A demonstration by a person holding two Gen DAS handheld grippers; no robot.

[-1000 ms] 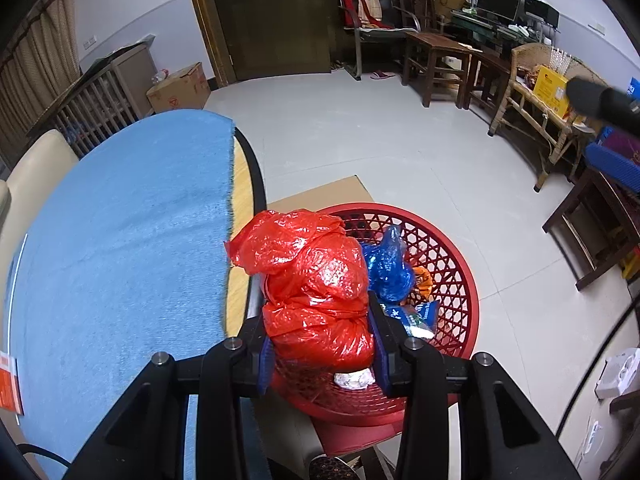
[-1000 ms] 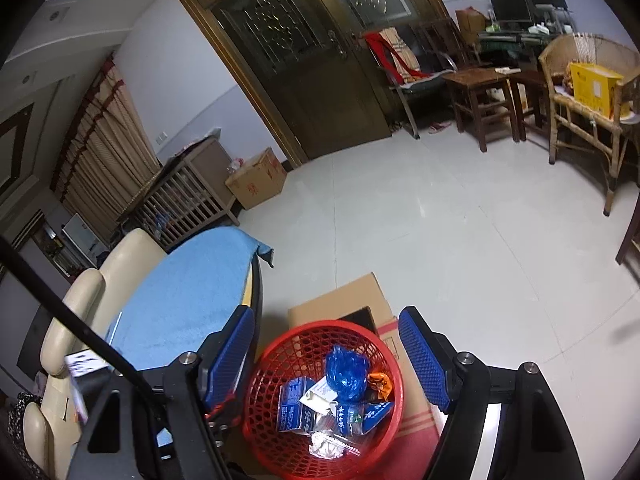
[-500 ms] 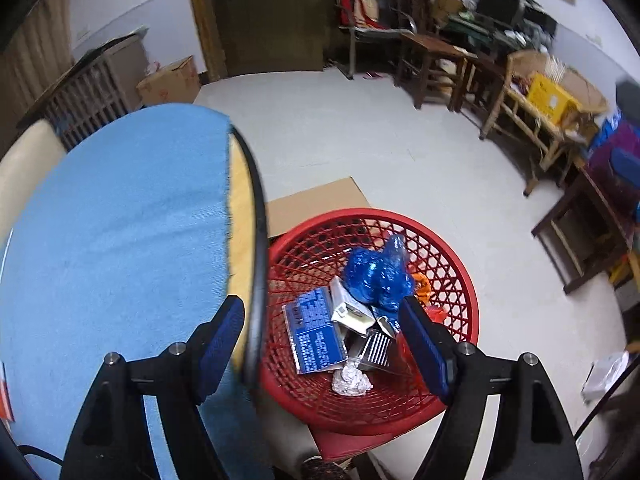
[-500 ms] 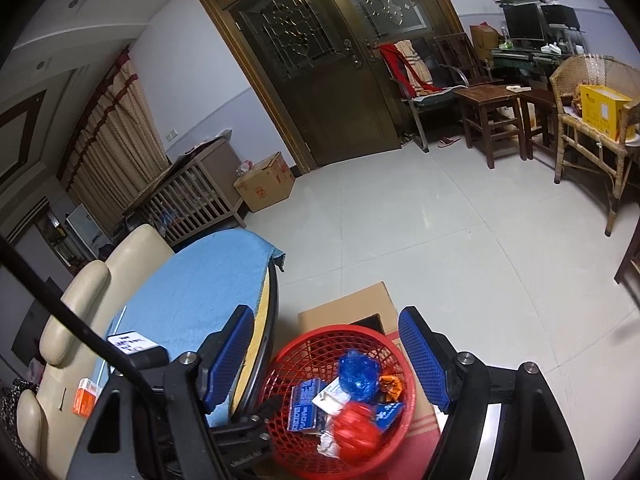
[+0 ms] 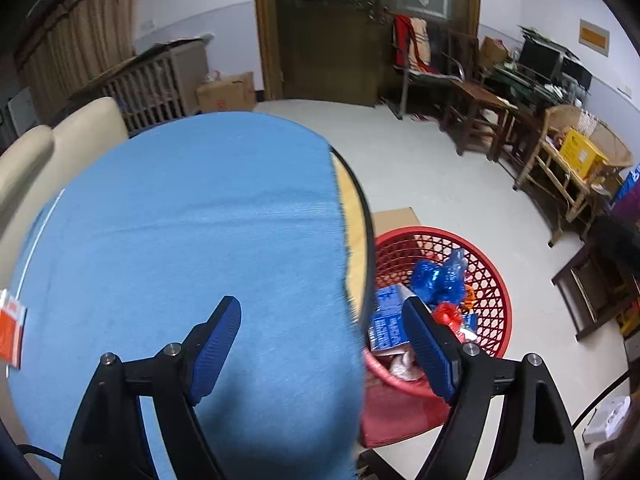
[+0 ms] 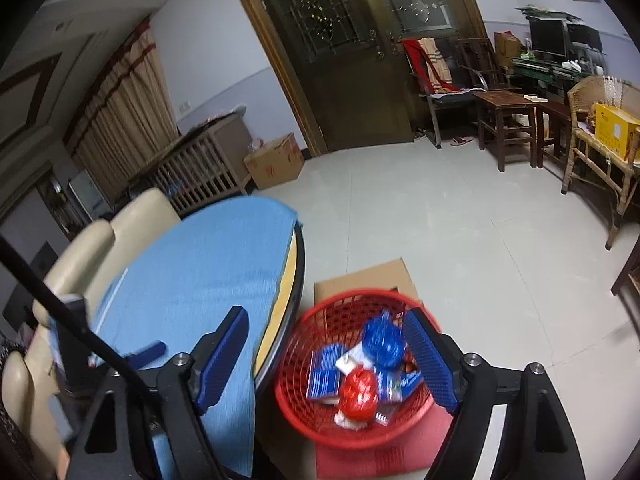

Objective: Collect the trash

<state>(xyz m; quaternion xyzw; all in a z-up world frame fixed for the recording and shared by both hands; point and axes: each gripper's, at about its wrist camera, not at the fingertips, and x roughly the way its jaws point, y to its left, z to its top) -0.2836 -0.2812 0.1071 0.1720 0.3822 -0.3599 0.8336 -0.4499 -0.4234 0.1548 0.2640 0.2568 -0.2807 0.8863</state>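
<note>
A red mesh basket (image 5: 490, 280) (image 6: 316, 340) stands on a red stool beside the round table. The red plastic bag (image 6: 359, 391) (image 5: 447, 313) lies inside it with a blue bag (image 6: 383, 339) (image 5: 437, 278), blue cartons and crumpled paper. My left gripper (image 5: 320, 344) is open and empty over the table's right edge, its right finger over the basket. My right gripper (image 6: 326, 358) is open and empty, high above the basket and the table edge.
The round table has a blue cloth (image 5: 180, 240) (image 6: 200, 276). An orange-and-white packet (image 5: 10, 326) lies at its left edge. A cream chair (image 6: 100, 248) stands behind it. Flat cardboard (image 6: 368, 276) lies on the floor. Wooden chairs and stools (image 6: 508, 128) line the right wall.
My left gripper opened and let the red bag drop into the basket, then swung left and back over the blue cloth. My right gripper drifted slightly left.
</note>
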